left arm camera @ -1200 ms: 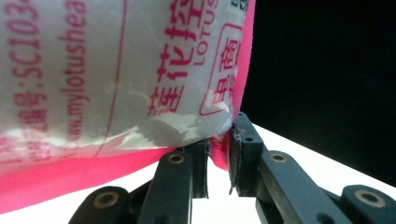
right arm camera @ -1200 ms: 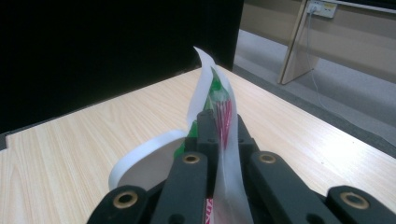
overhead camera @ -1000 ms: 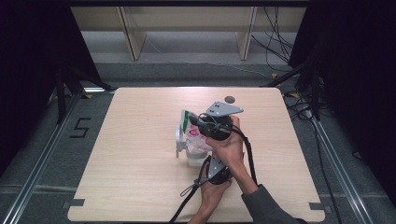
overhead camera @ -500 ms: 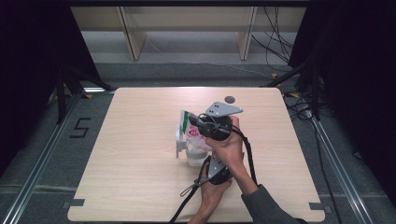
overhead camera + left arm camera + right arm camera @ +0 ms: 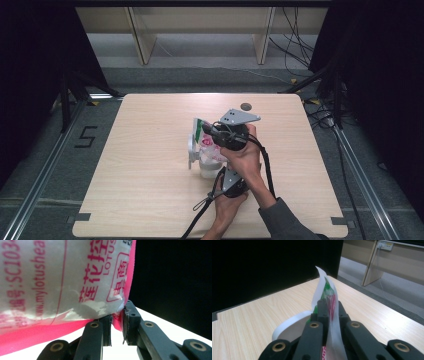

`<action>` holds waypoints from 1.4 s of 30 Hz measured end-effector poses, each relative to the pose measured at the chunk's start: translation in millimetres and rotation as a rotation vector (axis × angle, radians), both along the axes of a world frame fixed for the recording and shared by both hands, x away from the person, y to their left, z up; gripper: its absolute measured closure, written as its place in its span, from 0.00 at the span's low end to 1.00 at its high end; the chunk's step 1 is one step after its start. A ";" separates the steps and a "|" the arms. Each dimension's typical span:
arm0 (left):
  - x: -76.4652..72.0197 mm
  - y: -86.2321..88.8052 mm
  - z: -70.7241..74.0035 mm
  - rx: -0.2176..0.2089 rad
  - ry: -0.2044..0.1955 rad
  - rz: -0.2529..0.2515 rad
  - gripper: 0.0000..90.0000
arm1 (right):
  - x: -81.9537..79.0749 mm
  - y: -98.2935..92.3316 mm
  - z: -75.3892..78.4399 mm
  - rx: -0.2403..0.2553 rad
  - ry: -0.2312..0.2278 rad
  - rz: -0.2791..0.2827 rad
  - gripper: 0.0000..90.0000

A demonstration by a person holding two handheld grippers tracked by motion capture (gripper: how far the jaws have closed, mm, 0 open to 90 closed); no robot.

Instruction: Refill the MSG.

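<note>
The right gripper has its jaws pressed together on the top edge of a plastic packet, pinching the thin white-and-green film between its pads; in the right gripper view the packet rises upright out of the closed jaws. The left gripper, nearer the person, pinches the packet's lower pink corner between its narrowly set jaws. The packet is held just above the middle of the wooden table, over a white cup. Farther back, a small dark hole sits near the table's far edge.
</note>
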State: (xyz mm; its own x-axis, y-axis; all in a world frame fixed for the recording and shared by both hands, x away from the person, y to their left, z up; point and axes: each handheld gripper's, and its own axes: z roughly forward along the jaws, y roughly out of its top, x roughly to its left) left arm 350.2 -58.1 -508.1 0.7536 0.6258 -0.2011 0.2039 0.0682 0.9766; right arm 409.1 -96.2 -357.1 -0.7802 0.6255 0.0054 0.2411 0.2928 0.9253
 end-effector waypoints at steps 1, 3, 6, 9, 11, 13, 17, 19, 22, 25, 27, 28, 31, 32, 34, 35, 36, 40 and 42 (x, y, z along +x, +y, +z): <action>-0.4 -0.3 0.0 -0.005 -0.001 0.000 0.88 | -0.2 -0.4 0.5 -0.006 -0.005 -0.002 0.97; 0.2 0.1 0.0 -0.002 0.000 0.001 0.88 | -1.1 0.1 0.5 0.000 0.006 -0.004 0.97; -0.4 -0.2 0.1 -0.006 0.000 0.001 0.88 | -1.0 0.8 0.0 0.004 0.006 -0.005 0.97; 0.3 0.3 0.0 -0.001 0.001 0.001 0.88 | -0.2 1.0 -0.3 0.005 -0.001 0.007 0.97; -0.4 -0.1 0.2 -0.004 -0.001 0.002 0.88 | -0.5 1.0 -0.1 0.000 -0.003 0.001 0.97; -0.1 0.1 0.2 -0.004 0.001 0.002 0.88 | -1.1 0.4 0.5 -0.003 -0.001 0.001 0.97; -0.3 0.0 0.3 -0.006 -0.002 0.002 0.88 | -0.9 1.0 0.1 0.002 -0.006 -0.001 0.97; 0.2 0.3 0.3 -0.005 0.002 0.001 0.88 | -0.8 0.4 0.4 -0.003 -0.002 0.002 0.97; -0.4 0.2 0.4 -0.006 -0.002 0.002 0.88 | 0.1 1.1 -0.2 0.000 -0.013 0.007 0.97; 0.0 0.4 0.5 -0.005 0.002 0.000 0.88 | 0.6 0.8 0.0 -0.004 -0.015 0.007 0.97; -0.4 0.2 0.5 -0.008 -0.001 0.000 0.88 | -0.1 1.3 0.1 -0.008 -0.013 0.007 0.97; -0.1 0.2 0.5 -0.010 0.001 0.001 0.88 | -0.1 1.4 0.1 -0.008 -0.016 0.004 0.97; 0.2 1.2 0.6 0.009 -0.001 -0.001 0.88 | -0.2 1.2 -0.1 -0.009 -0.009 0.008 0.97; -0.2 0.5 0.6 -0.002 -0.001 0.000 0.88 | -0.2 1.6 -0.1 -0.009 -0.008 0.010 0.97; 0.4 0.2 0.1 -0.007 0.002 0.004 0.88 | 1.0 0.9 -0.2 -0.017 -0.029 0.008 0.97; 0.7 1.0 0.1 0.003 0.004 -0.003 0.88 | 0.3 1.4 -0.9 -0.012 -0.008 0.004 0.97; 0.6 1.1 0.1 0.008 0.003 -0.003 0.88 | -0.4 2.5 -1.6 -0.012 0.005 0.005 0.97; 0.7 1.2 0.1 0.003 0.003 -0.003 0.88 | 1.0 2.5 -1.8 -0.014 -0.005 0.012 0.97; 0.2 1.2 0.4 0.008 0.000 -0.002 0.88 | 0.5 2.4 -1.5 -0.011 -0.003 0.013 0.97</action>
